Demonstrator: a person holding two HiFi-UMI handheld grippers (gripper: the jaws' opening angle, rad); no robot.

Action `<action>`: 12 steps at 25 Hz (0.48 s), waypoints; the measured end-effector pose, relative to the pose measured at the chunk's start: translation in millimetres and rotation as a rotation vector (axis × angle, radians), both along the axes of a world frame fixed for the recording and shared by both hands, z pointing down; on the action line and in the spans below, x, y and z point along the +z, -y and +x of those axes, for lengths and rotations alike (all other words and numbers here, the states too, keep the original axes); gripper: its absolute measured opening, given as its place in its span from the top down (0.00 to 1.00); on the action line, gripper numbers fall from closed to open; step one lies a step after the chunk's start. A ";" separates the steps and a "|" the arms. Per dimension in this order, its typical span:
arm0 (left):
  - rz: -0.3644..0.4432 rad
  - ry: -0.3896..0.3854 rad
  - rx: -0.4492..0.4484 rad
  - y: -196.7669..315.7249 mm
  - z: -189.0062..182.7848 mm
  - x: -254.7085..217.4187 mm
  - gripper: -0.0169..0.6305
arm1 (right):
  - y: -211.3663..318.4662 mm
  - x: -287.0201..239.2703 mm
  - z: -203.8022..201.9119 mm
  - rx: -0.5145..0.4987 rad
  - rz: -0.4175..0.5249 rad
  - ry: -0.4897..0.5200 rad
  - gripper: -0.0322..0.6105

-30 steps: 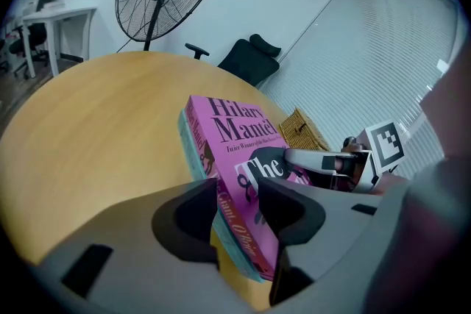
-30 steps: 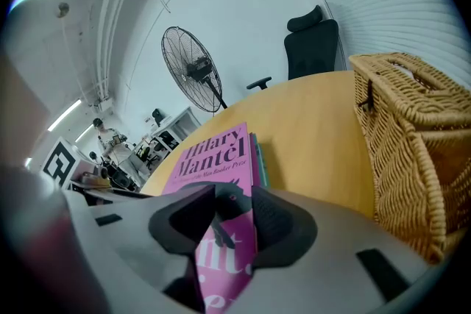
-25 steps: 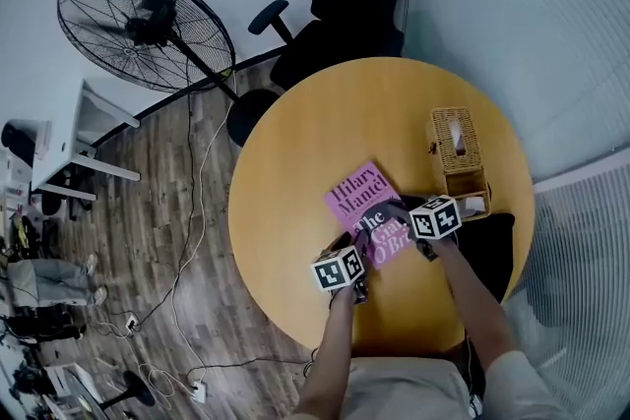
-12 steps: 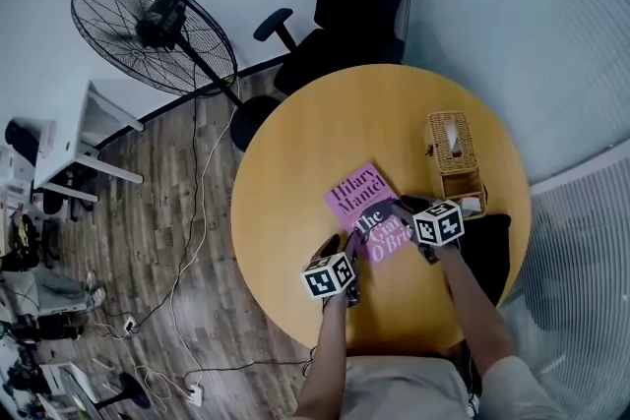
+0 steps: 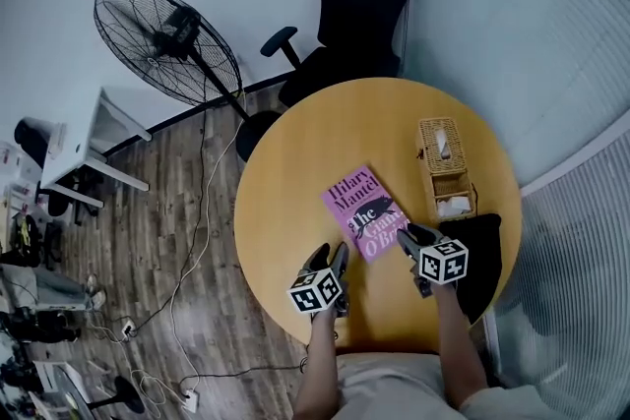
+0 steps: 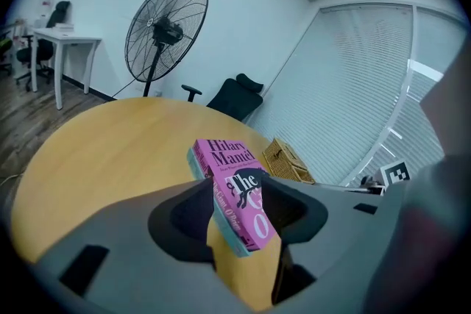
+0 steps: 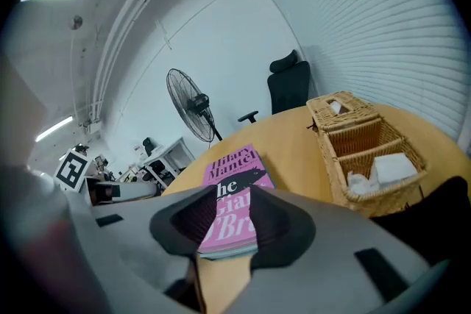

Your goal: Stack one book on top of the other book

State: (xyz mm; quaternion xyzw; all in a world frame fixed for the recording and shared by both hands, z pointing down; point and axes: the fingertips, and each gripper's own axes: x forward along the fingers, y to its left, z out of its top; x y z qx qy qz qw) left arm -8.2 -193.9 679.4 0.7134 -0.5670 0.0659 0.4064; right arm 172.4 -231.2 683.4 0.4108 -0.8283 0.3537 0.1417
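A pink paperback (image 5: pixel 362 211) lies flat near the middle of the round wooden table (image 5: pixel 295 162). A second book's teal edge (image 6: pixel 221 228) shows under it, so the two are stacked. My left gripper (image 5: pixel 335 259) hovers just off the stack's near left corner, its jaws open and empty. My right gripper (image 5: pixel 408 237) hovers by the near right corner, also open and empty. In the left gripper view the stack (image 6: pixel 234 191) shows through the gap of the left gripper (image 6: pixel 235 196). The right gripper (image 7: pixel 227 211) frames the pink cover (image 7: pixel 229 191) the same way.
A wicker tissue basket (image 5: pixel 445 170) stands to the right of the stack, with a black cloth (image 5: pixel 484 251) at the table's right edge behind my right gripper. A black office chair (image 5: pixel 354 10) and a floor fan (image 5: pixel 162 34) stand beyond the table's far side.
Both grippers have drawn back from the stack toward the person and risen. The pink book has stayed where it lay.
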 end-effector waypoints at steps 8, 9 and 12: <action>0.052 0.181 0.125 -40.6 5.5 -15.2 0.64 | -44.9 -12.5 8.8 -0.012 0.030 -0.003 0.71; 0.056 0.213 0.145 -46.6 6.7 -15.2 0.64 | -48.1 -13.4 11.0 -0.015 0.034 -0.004 0.71; 0.065 0.238 0.161 -60.5 10.8 -15.3 0.64 | -55.3 -15.5 17.0 -0.019 0.043 -0.003 0.71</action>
